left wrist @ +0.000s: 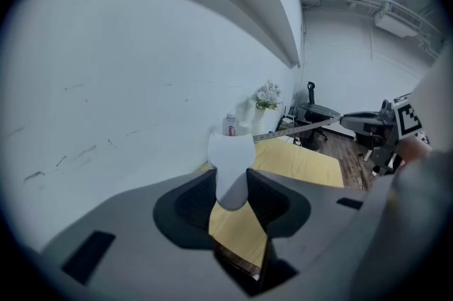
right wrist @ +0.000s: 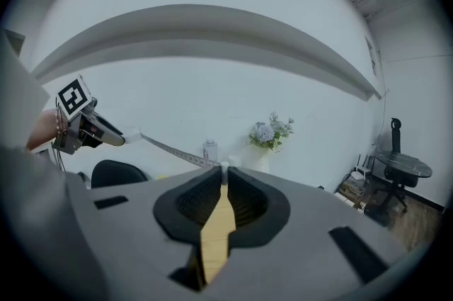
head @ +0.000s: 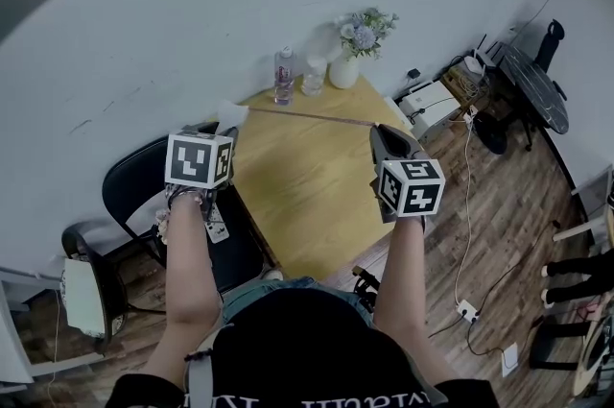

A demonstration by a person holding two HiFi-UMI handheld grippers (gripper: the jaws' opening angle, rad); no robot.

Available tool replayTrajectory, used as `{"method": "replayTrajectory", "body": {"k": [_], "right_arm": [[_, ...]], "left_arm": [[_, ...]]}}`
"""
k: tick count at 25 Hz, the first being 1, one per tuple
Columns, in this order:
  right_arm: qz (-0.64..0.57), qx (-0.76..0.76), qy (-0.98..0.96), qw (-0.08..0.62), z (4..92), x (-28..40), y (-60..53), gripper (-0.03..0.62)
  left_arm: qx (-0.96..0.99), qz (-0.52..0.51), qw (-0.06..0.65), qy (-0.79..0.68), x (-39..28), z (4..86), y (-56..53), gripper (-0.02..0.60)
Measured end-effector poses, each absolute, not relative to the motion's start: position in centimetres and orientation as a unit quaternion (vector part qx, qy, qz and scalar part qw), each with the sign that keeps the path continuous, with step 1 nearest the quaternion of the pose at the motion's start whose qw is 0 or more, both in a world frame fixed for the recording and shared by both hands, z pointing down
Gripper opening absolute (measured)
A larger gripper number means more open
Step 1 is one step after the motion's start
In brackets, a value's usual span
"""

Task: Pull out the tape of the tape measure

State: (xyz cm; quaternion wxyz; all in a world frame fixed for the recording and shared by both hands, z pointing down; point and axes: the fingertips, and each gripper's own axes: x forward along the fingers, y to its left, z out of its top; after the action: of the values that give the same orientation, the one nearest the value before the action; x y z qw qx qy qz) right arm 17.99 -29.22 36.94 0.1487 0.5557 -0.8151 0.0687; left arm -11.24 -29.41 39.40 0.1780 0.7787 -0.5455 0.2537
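In the left gripper view the white tape measure case (left wrist: 230, 168) sits between the jaws of my left gripper (left wrist: 231, 183), which is shut on it. The pulled-out tape (head: 307, 116) stretches in the air above the yellow table (head: 307, 195), from the case (head: 230, 115) at the left gripper (head: 228, 120) across to my right gripper (head: 380, 130). The right gripper (right wrist: 224, 178) is shut on the tape's white end tab (right wrist: 224, 168). From there the tape (right wrist: 173, 149) runs left to the case (right wrist: 132, 134) in the other gripper.
At the table's far edge, against the white wall, stand a clear bottle (head: 283, 76), a glass (head: 312, 82) and a white vase of flowers (head: 347, 60). A black chair (head: 144, 185) is left of the table. Cables and boxes (head: 436, 104) lie on the wooden floor at right.
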Motion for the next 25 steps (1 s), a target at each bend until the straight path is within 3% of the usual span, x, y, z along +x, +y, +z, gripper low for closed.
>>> {"method": "replayTrajectory", "body": {"k": [25], "right_arm": [[0.078,0.523,-0.833,0.163,38.4,15.3,-32.1,0.041]], "left_arm": [[0.766,0.244,0.208,-0.558,-13.0,42.1,-31.6,0.141]]}}
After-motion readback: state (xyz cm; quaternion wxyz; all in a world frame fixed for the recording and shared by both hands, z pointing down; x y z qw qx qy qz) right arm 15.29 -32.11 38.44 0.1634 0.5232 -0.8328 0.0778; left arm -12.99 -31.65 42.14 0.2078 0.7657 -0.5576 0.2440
